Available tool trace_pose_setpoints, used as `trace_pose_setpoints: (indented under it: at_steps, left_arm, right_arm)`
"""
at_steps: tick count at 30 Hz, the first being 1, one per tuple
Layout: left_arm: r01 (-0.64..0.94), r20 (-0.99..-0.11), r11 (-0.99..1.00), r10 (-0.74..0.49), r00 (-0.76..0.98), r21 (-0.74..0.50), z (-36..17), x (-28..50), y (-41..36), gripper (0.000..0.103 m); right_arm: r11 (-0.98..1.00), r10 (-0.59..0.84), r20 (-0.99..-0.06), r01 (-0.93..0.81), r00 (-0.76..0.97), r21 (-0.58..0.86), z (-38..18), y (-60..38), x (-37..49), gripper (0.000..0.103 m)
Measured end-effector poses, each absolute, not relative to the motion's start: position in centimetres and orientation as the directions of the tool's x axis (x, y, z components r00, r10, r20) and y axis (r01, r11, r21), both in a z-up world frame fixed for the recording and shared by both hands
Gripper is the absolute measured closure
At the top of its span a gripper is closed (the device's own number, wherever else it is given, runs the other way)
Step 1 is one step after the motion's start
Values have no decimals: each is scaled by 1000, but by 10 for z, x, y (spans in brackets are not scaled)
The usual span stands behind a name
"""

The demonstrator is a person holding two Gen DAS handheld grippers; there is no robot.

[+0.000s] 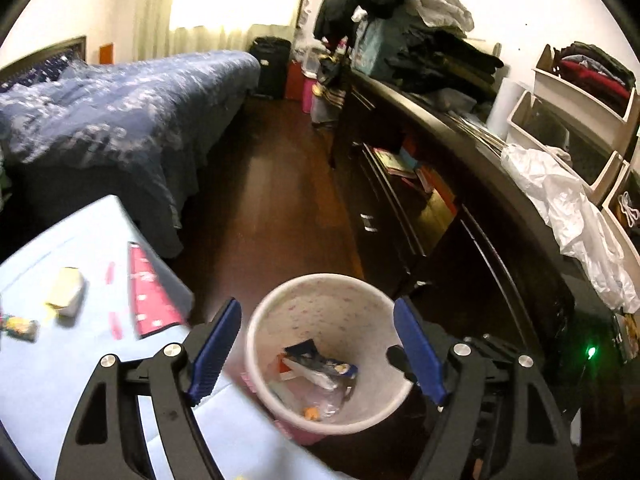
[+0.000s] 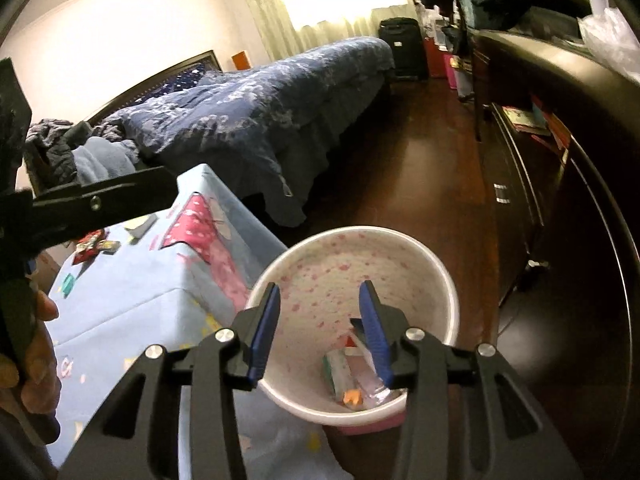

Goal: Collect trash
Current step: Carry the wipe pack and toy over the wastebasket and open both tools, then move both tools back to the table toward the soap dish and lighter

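Since both tongs sit over the bin w/ nothing between the fingers, this reads as the drop-off step just finishing, w/ more pickup left to do. Biggest first: the bed (image 1: 120,120) w/ blue cover runs along the far left, the dark dresser (image 1: 460,208) runs down the right. Nearer, the counter (image 1: 60,380) w/ light blue cloth stands just beside the bin. The trash bin (image 1: 320,308), white inside w/ pink specks, sits on the floor at the counter's corner; several wrappers (image 1: 320,368) lie at its bottom. Left tongs (image 1: 320,352) are spread wide, empty, above the bin mouth. Right tongs (image 2: 320,332) are apart too, empty, tips over the bin interior. Left on the counter: a crumpled yellowish-white scrap (image 1: 68,292) and a small colourful wrapper (image 1: 20,328) near the left edge, both well apart from the bin. Next move, my guess: swing one set of tongs back over the counter, line up on the scrap, close gently since it looks light and crushable, carry to bin.
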State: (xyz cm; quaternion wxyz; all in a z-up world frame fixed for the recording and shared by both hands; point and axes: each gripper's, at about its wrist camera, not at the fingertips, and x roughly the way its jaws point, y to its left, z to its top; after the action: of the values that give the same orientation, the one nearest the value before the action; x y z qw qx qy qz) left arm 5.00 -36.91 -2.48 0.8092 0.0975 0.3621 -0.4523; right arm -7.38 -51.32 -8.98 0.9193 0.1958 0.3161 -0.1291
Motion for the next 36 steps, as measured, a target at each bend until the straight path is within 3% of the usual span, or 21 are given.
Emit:
trace_pose_setpoints:
  at_steps: [6, 13, 24, 36]
  left_arm:
    - [709, -650, 705, -540, 534, -4, -13, 51, -304, 18]
    - [482, -629, 868, -310, 713, 118, -19, 87, -201, 14]
    - [221, -701, 971, -96, 707, 90, -63, 173, -75, 14]
    - [187, -772, 981, -152, 617, -45, -96, 220, -46, 14]
  right_arm:
    - [934, -60, -597, 256, 800, 250, -62, -471, -62, 49]
    - [973, 35, -588, 108, 808, 206, -38, -411, -28, 43]
    - [988, 142, -643, -70, 752, 137, -30, -326, 49, 43]
    - [977, 212, -697, -174, 685, 126, -50, -271, 141, 42]
